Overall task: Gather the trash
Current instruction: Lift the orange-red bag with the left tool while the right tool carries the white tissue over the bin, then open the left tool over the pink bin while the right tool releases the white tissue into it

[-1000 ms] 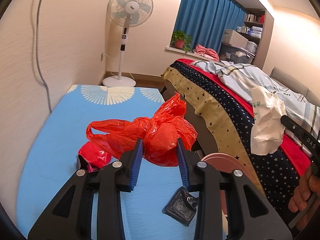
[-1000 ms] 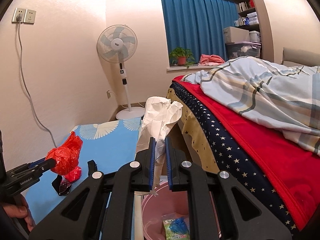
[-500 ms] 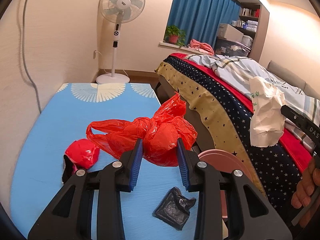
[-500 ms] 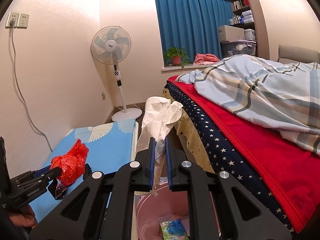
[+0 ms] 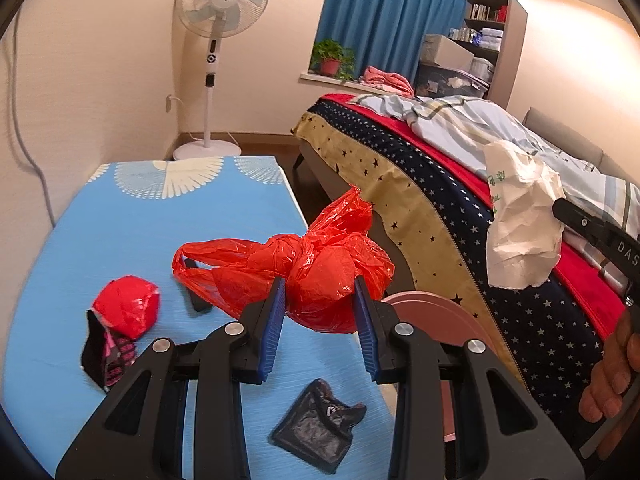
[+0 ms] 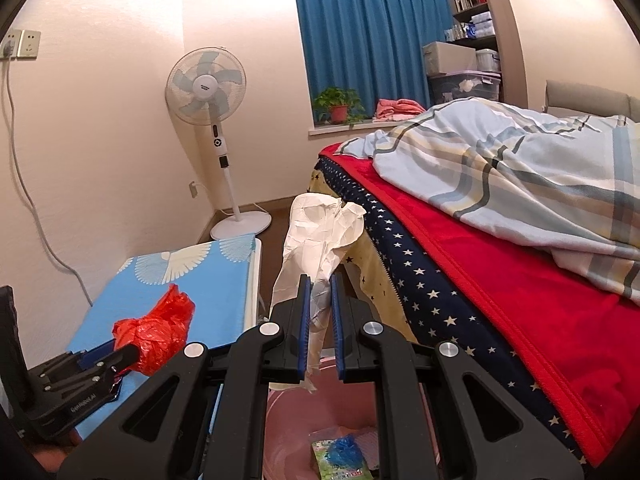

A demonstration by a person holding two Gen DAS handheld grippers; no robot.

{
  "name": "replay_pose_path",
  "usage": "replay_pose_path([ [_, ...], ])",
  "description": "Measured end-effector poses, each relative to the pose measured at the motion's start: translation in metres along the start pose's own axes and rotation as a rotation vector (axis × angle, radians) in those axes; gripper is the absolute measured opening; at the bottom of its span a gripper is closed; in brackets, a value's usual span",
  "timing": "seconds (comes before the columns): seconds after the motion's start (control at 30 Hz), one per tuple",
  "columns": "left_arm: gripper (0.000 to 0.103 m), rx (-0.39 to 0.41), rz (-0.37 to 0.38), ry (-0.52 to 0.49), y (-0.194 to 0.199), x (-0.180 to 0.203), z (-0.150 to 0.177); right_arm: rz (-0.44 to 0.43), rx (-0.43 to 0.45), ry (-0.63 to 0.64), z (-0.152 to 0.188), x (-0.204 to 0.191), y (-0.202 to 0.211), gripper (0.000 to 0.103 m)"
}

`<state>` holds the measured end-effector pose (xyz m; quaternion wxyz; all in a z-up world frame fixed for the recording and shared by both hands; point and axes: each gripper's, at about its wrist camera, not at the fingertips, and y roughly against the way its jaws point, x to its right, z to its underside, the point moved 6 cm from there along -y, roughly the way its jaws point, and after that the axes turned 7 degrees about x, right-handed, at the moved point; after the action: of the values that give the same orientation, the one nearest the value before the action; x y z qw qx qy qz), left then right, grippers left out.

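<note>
red plastic bag [image 5: 320, 276], knotted, is clamped between the left gripper [image 5: 320, 300] pads, lifted over the blue table [image 5: 120, 224] near its right edge. crumpled white paper [image 6: 320, 240] is pinched in the nearly closed right gripper [image 6: 320, 304] above the pink bin [image 6: 348, 412]. a black wrapper [image 5: 320, 428] lies at the table's near edge, a red wrapper [image 5: 128, 308] toward the left.

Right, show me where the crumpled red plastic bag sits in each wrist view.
Left wrist view: crumpled red plastic bag at centre, clamped in the left hand-held gripper.
Right wrist view: same bag at lower left, over the blue table.
Shared landmark: white standing fan by the wall.
</note>
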<state>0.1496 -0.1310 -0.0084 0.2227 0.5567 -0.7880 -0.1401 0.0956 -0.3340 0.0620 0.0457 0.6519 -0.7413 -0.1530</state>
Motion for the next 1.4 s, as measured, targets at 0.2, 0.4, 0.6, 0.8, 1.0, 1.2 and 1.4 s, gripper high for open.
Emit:
replay_pose_path([
  [0.2, 0.034, -0.013, 0.034, -0.005, -0.010, 0.018, 0.004, 0.026, -0.008, -0.006, 0.001, 0.010, -0.002, 0.010],
  [0.4, 0.034, -0.032, 0.087, -0.032, -0.023, 0.044, 0.010, 0.056, -0.017, -0.016, 0.002, 0.021, -0.003, 0.010],
  [0.6, 0.034, -0.080, 0.159, -0.078, -0.042, 0.074, 0.027, 0.085, -0.041, -0.023, 0.007, 0.032, -0.007, 0.011],
  [0.8, 0.034, -0.138, 0.227, -0.129, -0.056, 0.101, 0.051, 0.101, -0.076, -0.021, 0.014, 0.037, -0.014, 0.011],
  [1.0, 0.039, -0.186, 0.273, -0.134, -0.061, 0.109, 0.066, 0.109, -0.106, -0.031, 0.019, 0.040, -0.019, 0.013],
  [1.2, 0.052, -0.191, 0.274, -0.141, -0.059, 0.109, 0.068, 0.139, -0.122, -0.042, 0.024, 0.044, -0.021, 0.032],
  [1.4, 0.052, -0.173, 0.249, -0.124, -0.053, 0.096, 0.062, 0.136, -0.116, -0.043, 0.024, 0.043, -0.021, 0.032],
])
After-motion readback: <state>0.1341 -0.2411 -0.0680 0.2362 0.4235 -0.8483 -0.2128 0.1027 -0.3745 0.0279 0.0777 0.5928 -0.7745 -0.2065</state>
